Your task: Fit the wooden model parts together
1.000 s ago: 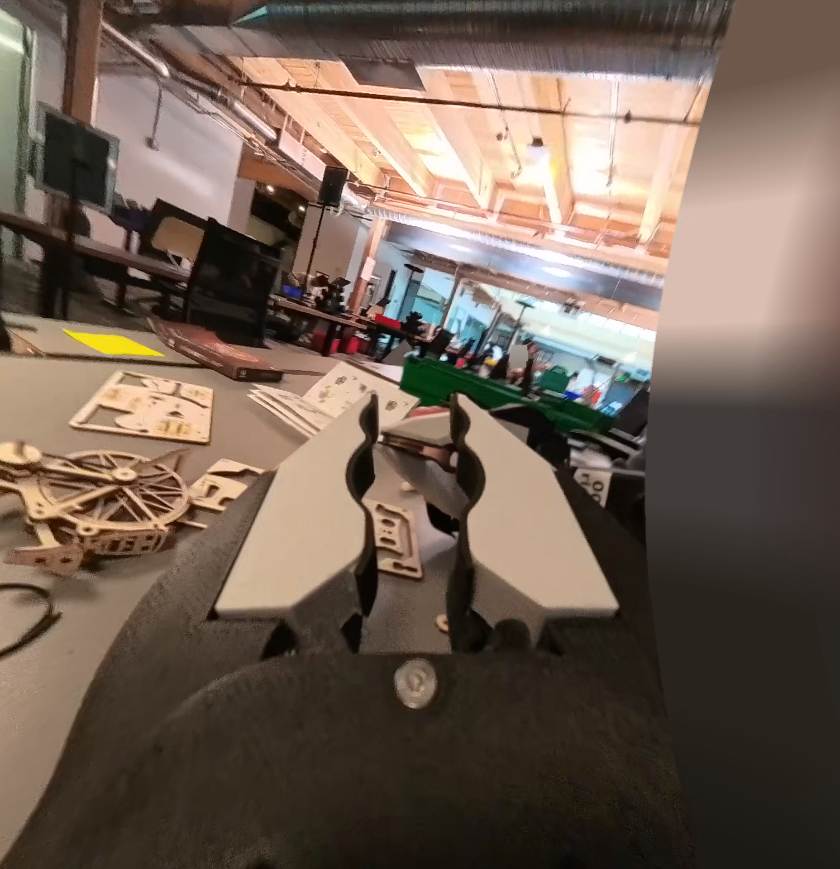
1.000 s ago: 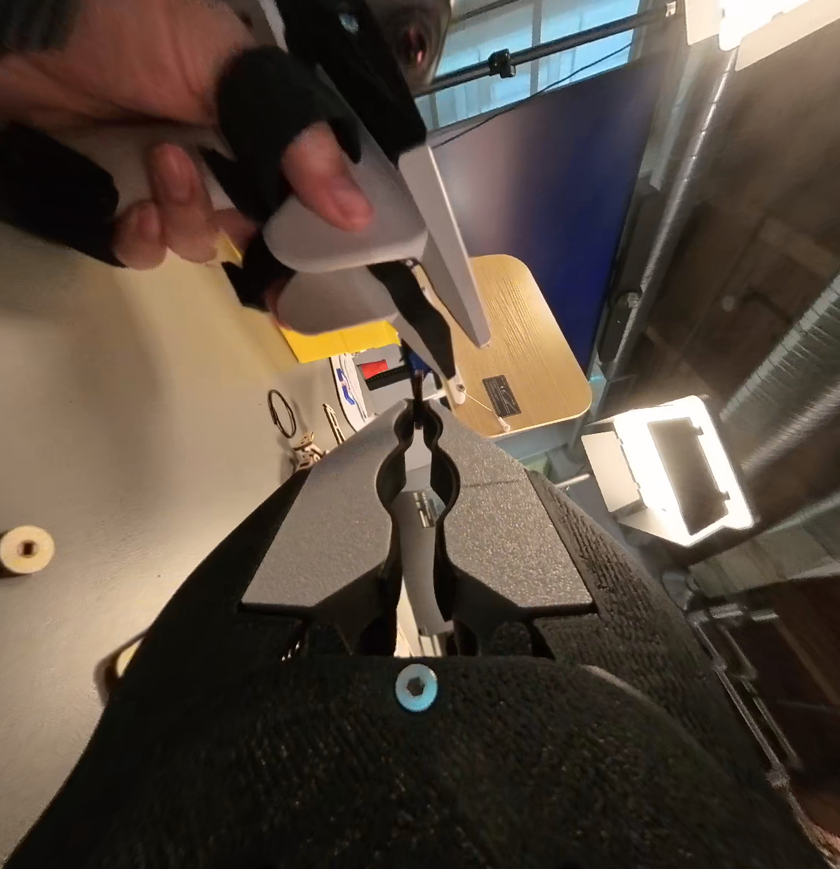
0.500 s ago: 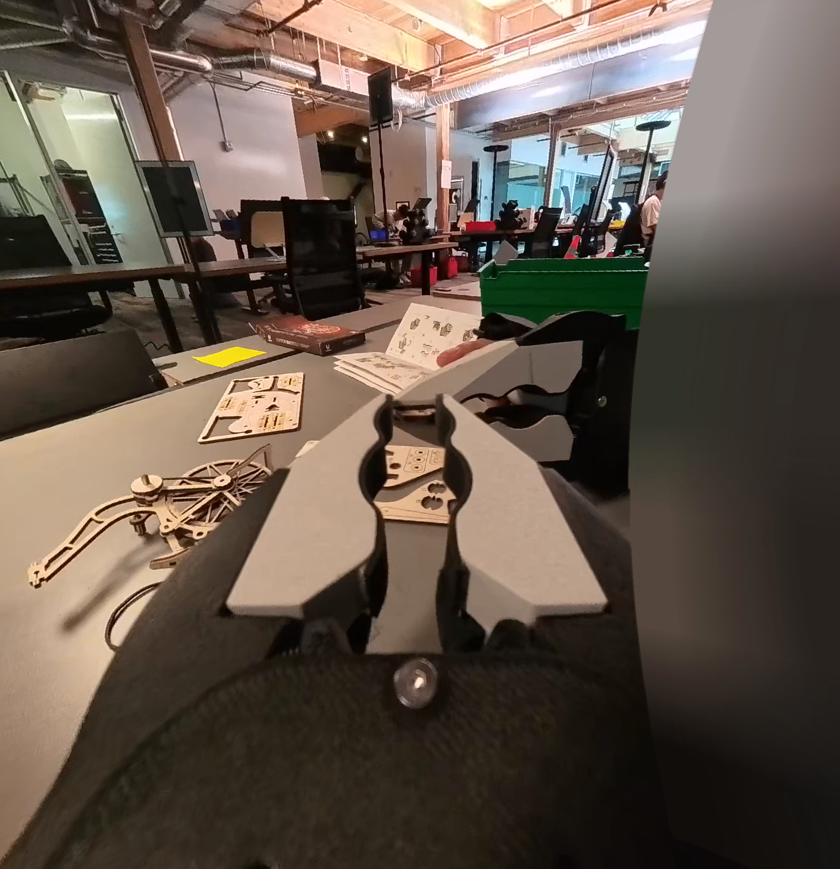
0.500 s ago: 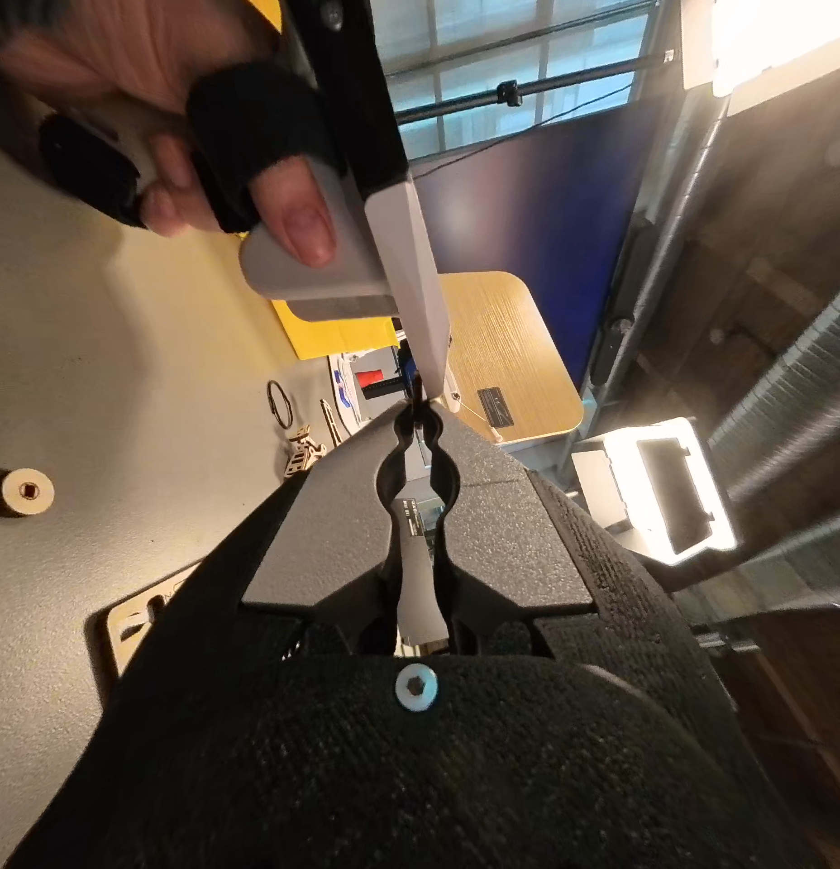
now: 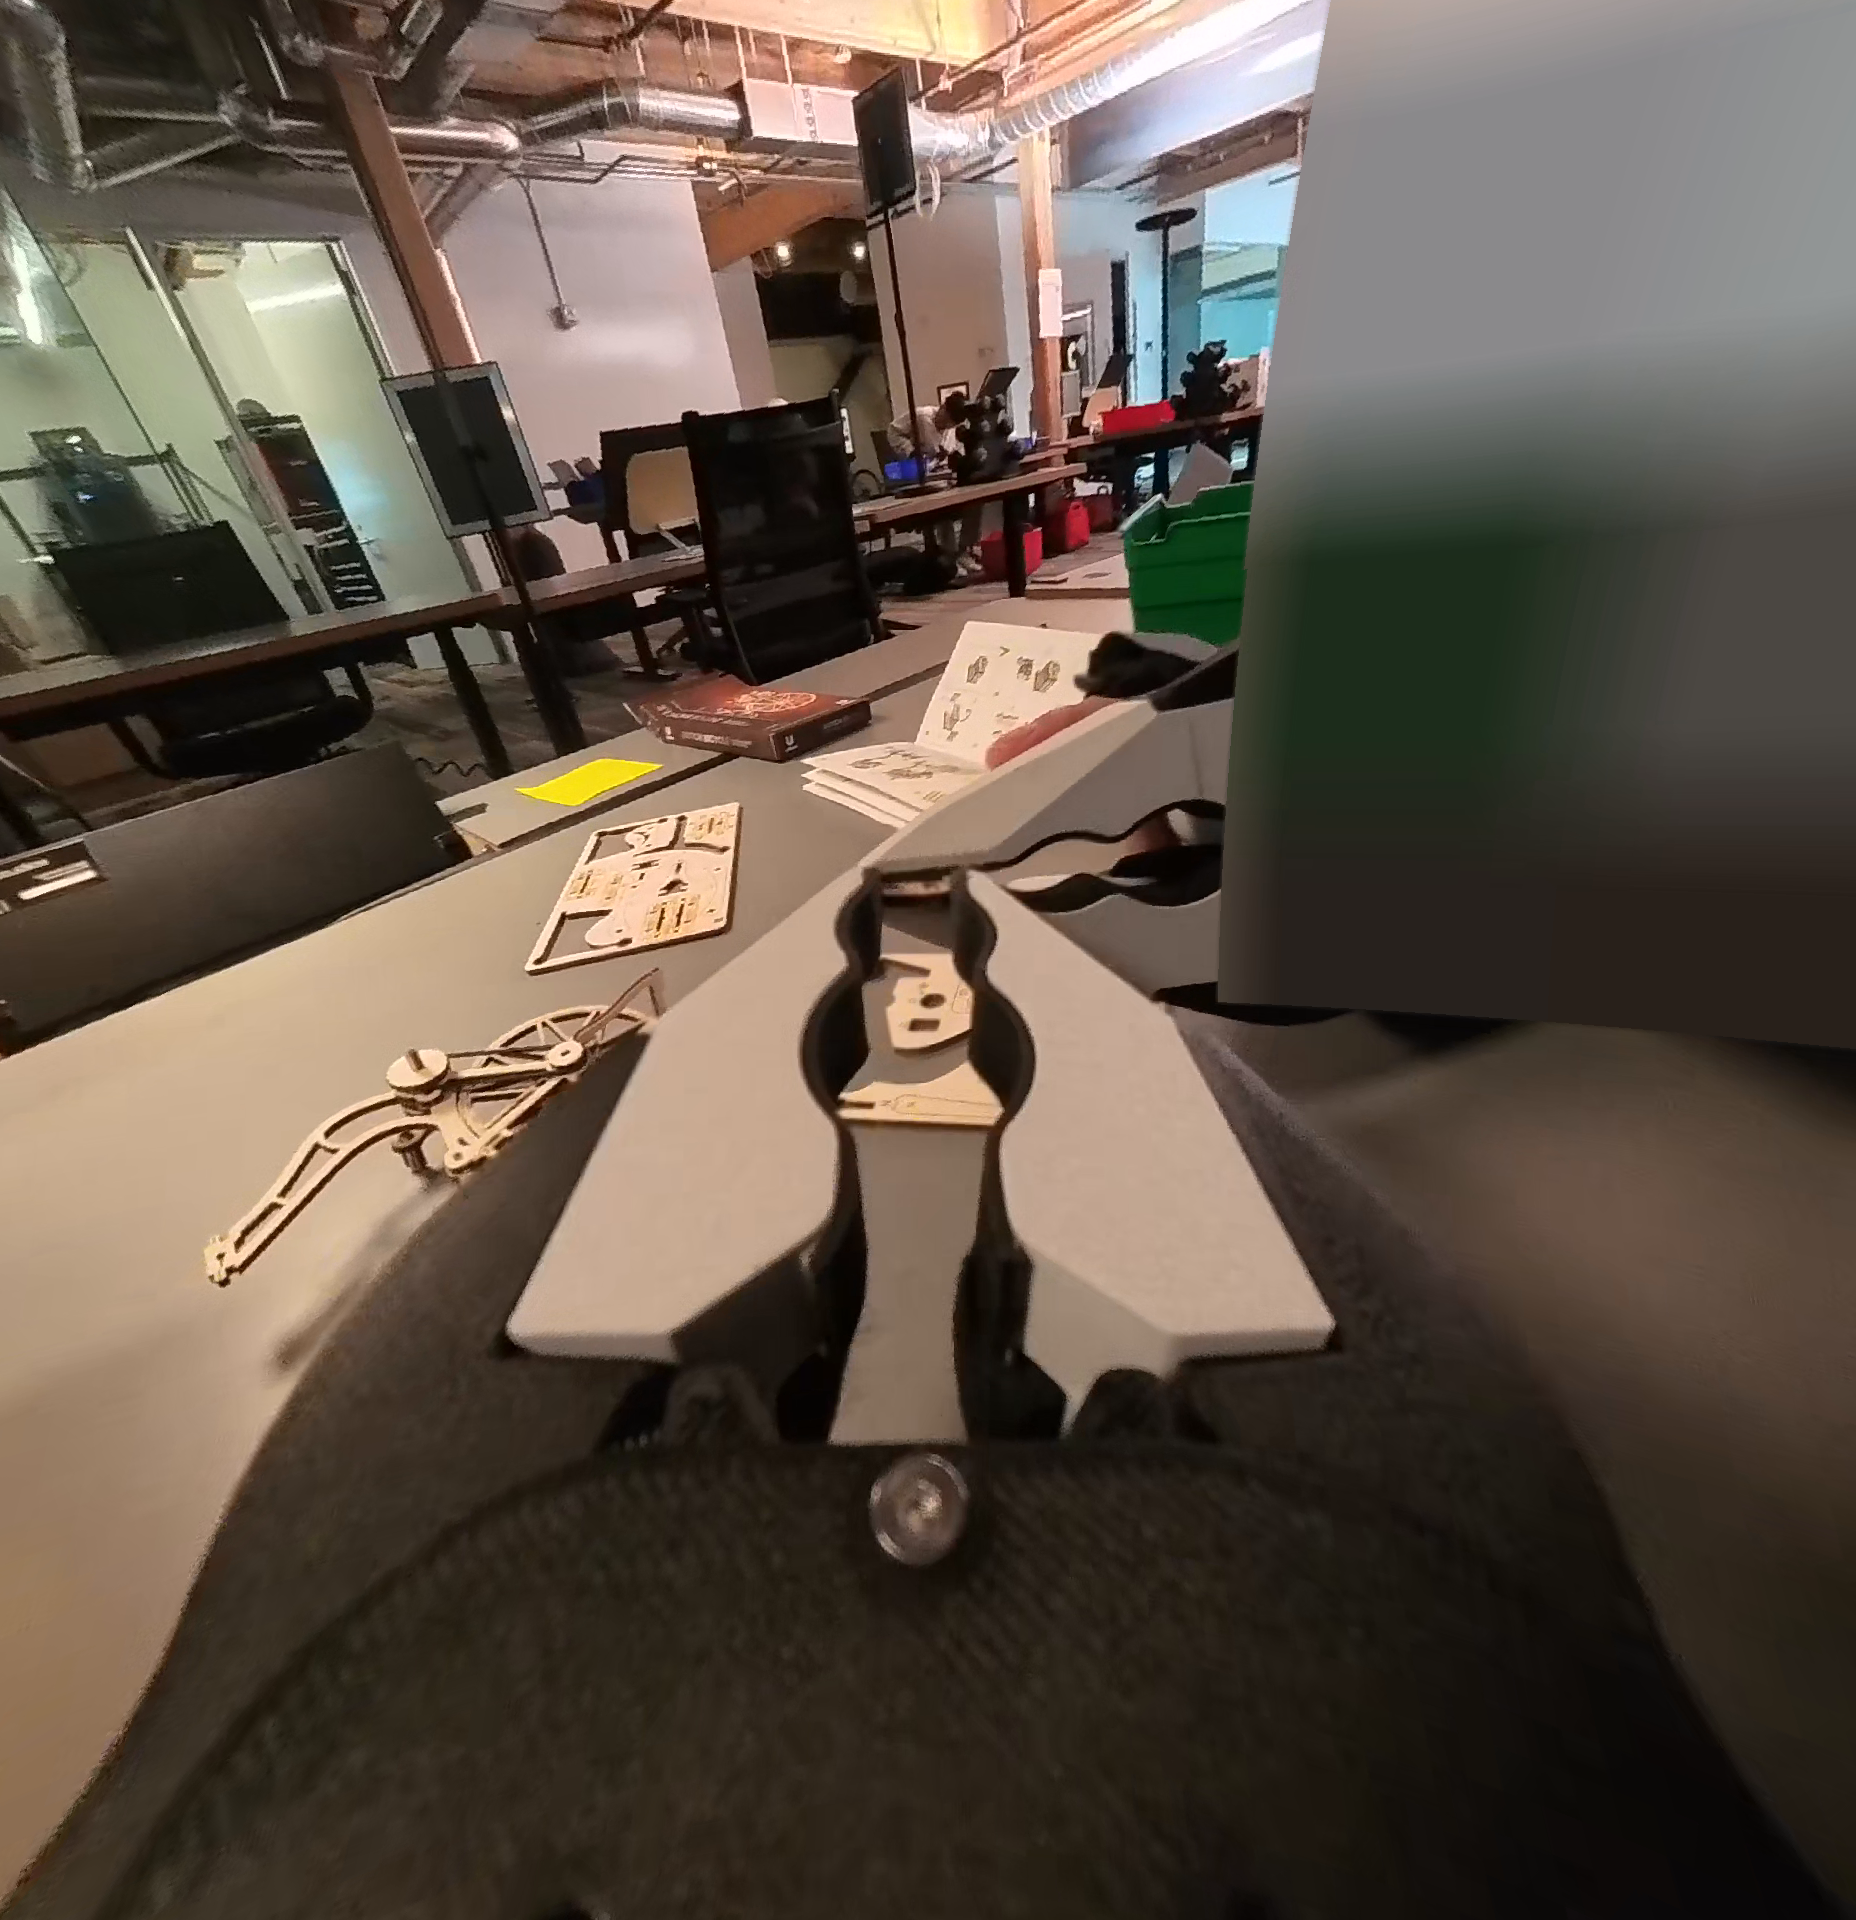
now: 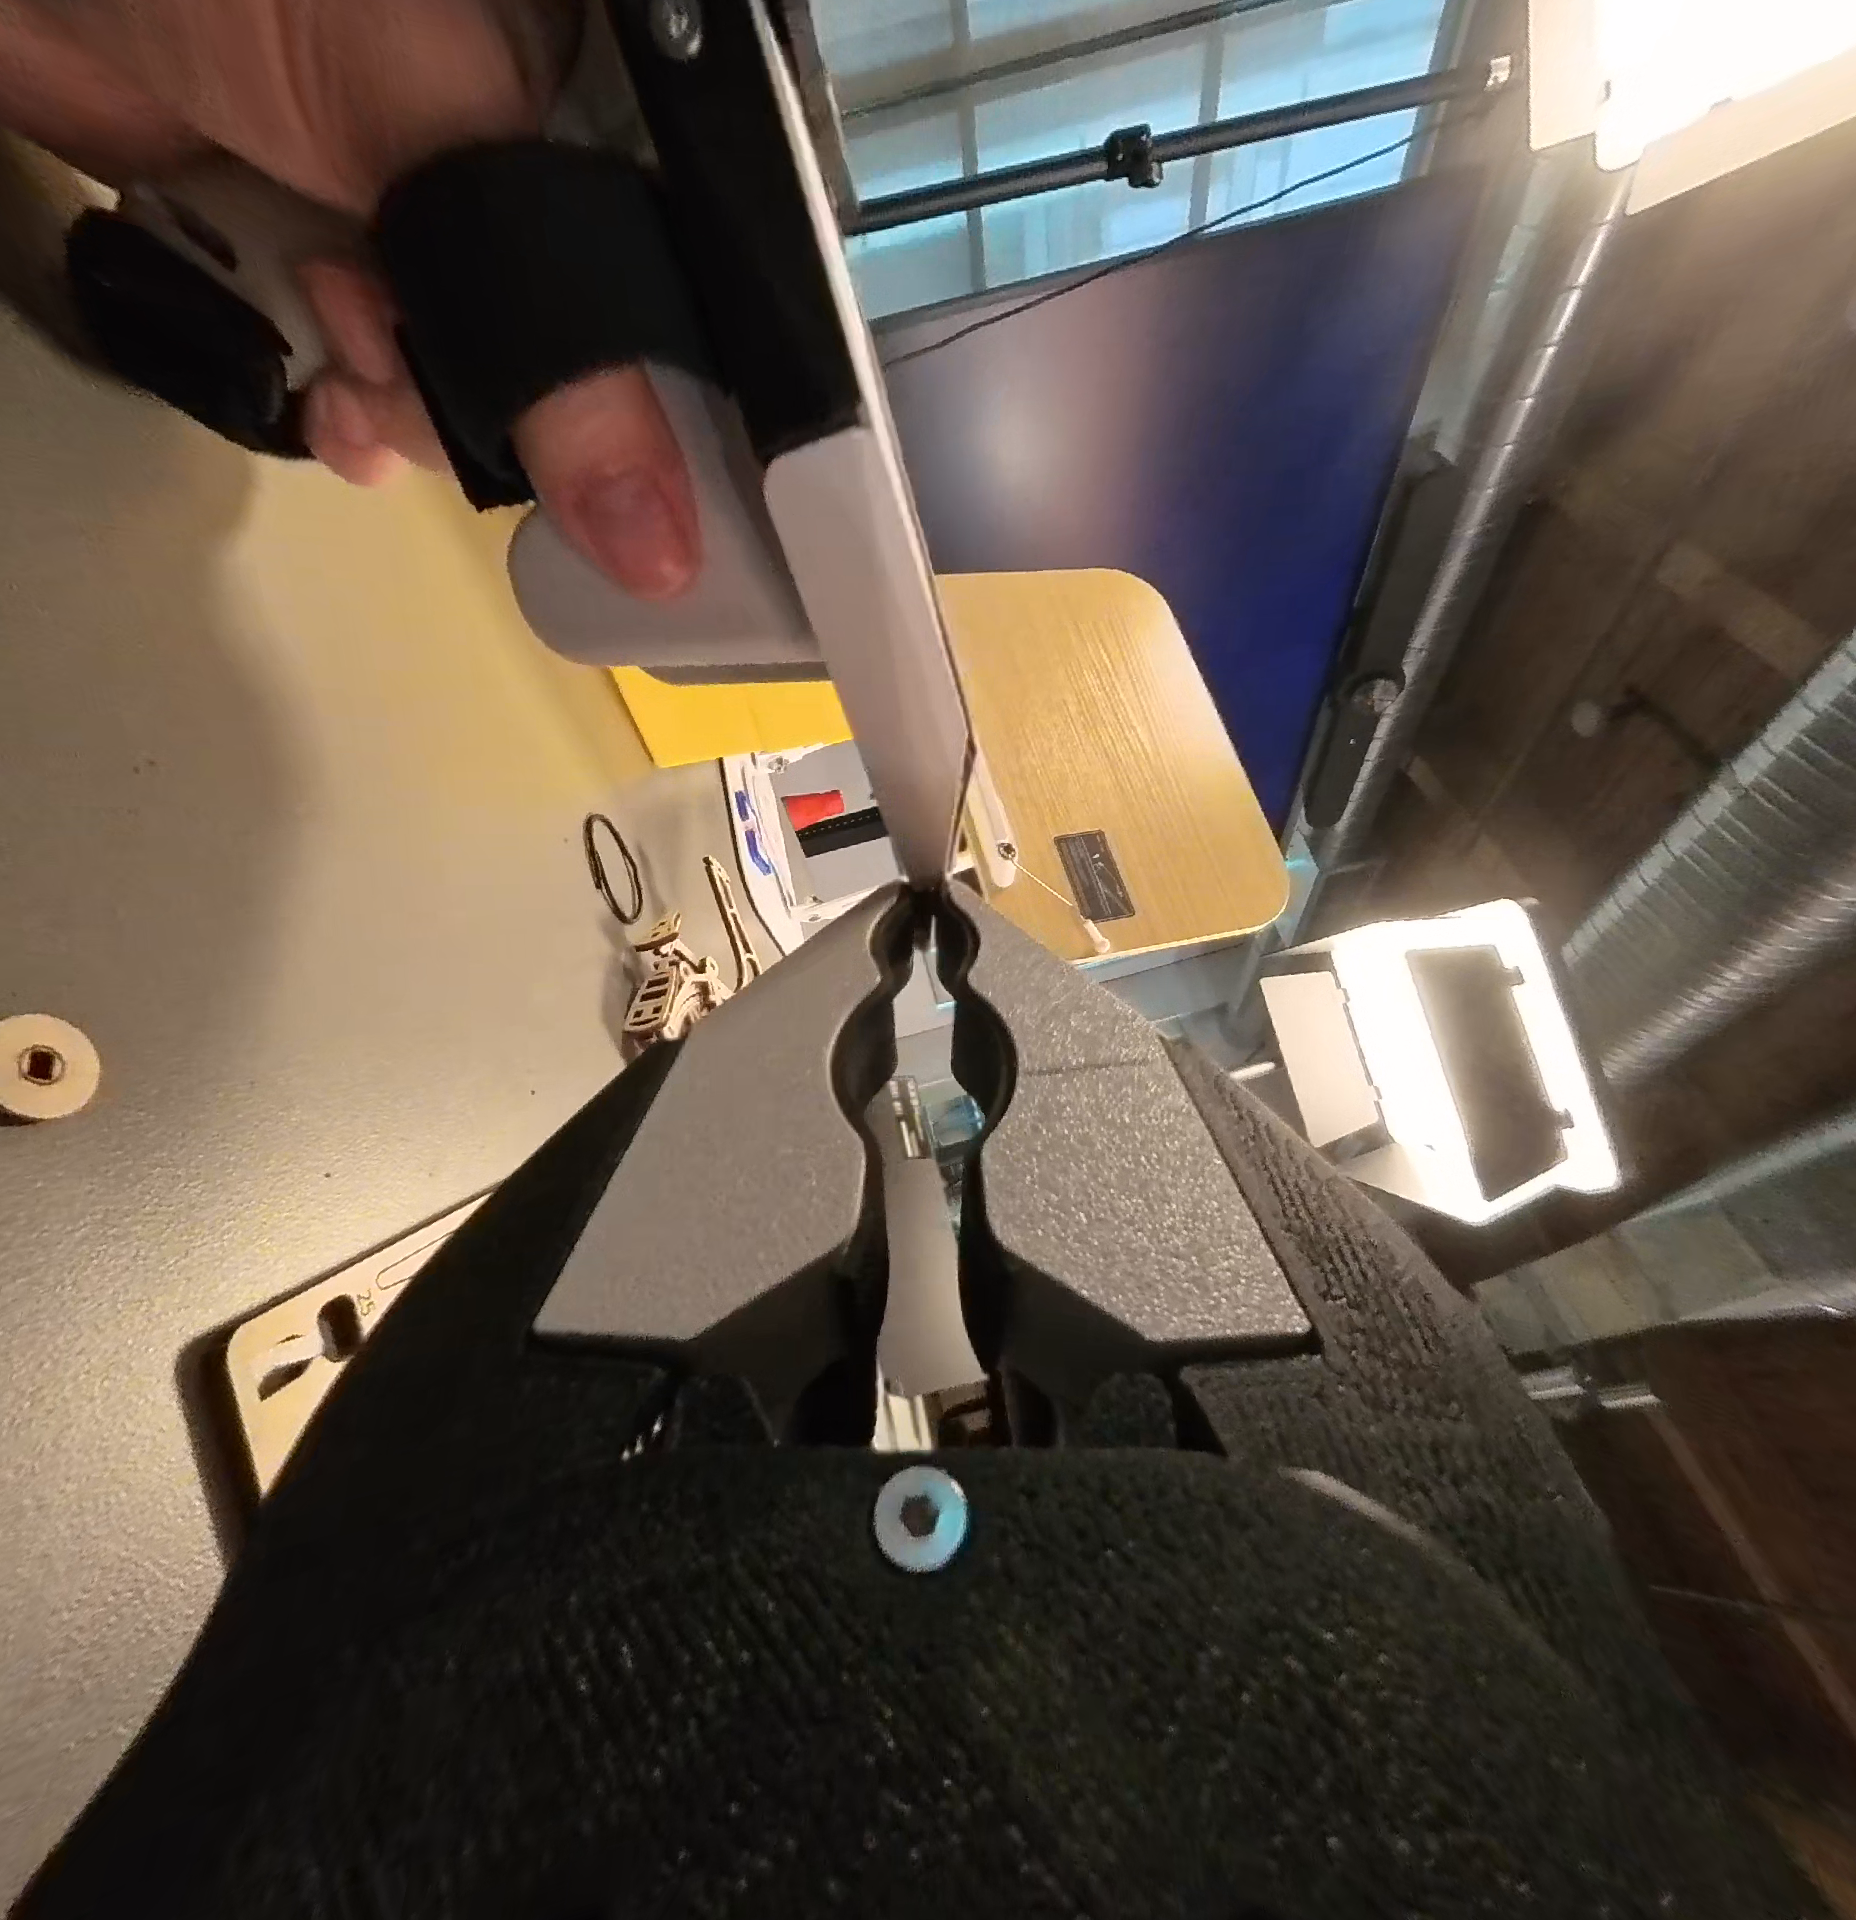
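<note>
My left gripper has its jaws drawn in on a small wooden part at its tips. My right gripper is shut on the same thin part, which is mostly hidden there. The two grippers meet tip to tip above the grey table. The right gripper's fingers come in from the right in the left wrist view. The left gripper's fingers come down from above in the right wrist view, held by a hand. A half-built wooden wheel model lies to the left.
Loose flat parts lie below my left fingers. A punched part sheet, booklet, dark box and green bin lie beyond. The right wrist view shows a wooden disc, another sheet and a rubber band. My left and right fingertips are right by each other. The right tips stand about 15 cm off the half-built wooden wheel model.
My left gripper has swung level and moved up to the right gripper's tips, and its jaws have narrowed from wide open. The right gripper has stayed shut on the part.
</note>
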Available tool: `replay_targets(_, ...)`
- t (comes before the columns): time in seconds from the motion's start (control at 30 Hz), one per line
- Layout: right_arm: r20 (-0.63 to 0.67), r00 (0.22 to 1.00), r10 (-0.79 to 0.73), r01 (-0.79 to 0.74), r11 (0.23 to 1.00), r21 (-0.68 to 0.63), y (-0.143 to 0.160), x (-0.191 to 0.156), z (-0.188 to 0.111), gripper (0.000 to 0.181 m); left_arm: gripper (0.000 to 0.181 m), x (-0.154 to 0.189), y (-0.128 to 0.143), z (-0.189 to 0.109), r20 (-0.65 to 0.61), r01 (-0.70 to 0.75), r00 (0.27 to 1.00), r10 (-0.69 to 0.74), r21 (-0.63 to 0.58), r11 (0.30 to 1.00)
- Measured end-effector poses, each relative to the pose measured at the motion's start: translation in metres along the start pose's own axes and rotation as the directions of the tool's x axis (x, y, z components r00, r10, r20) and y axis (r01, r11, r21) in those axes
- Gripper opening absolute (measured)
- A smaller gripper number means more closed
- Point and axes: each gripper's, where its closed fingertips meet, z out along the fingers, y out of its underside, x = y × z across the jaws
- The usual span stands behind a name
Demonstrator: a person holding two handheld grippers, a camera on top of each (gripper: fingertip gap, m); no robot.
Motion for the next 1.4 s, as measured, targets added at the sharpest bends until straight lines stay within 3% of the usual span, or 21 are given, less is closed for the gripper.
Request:
replay_targets(0.17, 0.021, 0.999, 0.026, -0.026, 1.0, -0.005, 0.002, -0.003, 0.001, 0.002, 0.012, -0.004, 0.003, 0.0, 0.024, -0.009, 1.0, 0.01, -0.025, 1.0)
replay_targets(0.3, 0.053, 0.986, 0.158, -0.159, 0.987, 0.024, -0.001, -0.003, 0.0, 0.019, 0.012, -0.012, 0.005, -0.004, 0.071, -0.058, 0.996, 0.06, -0.033, 0.998)
replay_targets(0.43, 0.213, 0.935, 0.283, -0.306, 0.948, 0.085, -0.015, -0.018, -0.006, 0.025, 0.012, -0.013, 0.019, -0.006, 0.058, -0.25, 0.964, 0.26, -0.138, 0.958)
replay_targets(0.6, 0.33, 0.878, 0.347, -0.371, 0.928, 0.013, -0.012, -0.036, -0.006, 0.021, 0.012, -0.007, 0.033, -0.003, 0.012, -0.423, 0.9, 0.435, -0.212, 0.881)
replay_targets(0.9, 0.415, 0.807, 0.42, -0.433, 0.899, -0.069, -0.006, -0.047, -0.008, 0.017, 0.012, -0.005, 0.044, -0.002, -0.037, -0.405, 0.911, 0.41, -0.262, 0.876)
replay_targets(1.07, 0.528, 0.665, 0.528, -0.517, 0.836, -0.186, -0.004, -0.066, -0.013, 0.023, 0.012, -0.005, 0.063, -0.004, -0.104, -0.372, 0.927, 0.36, -0.37, 0.851)
replay_targets(1.3, 0.589, 0.608, 0.532, -0.482, 0.837, -0.258, -0.001, -0.082, -0.017, 0.019, 0.012, 0.003, 0.092, -0.003, -0.222, -0.376, 0.927, 0.304, -0.51, 0.774)
replay_targets(1.4, 0.59, 0.574, 0.567, -0.498, 0.814, -0.297, 0.0, -0.083, -0.016, 0.018, 0.012, 0.003, 0.092, -0.003, -0.227, -0.341, 0.939, 0.259, -0.517, 0.785)
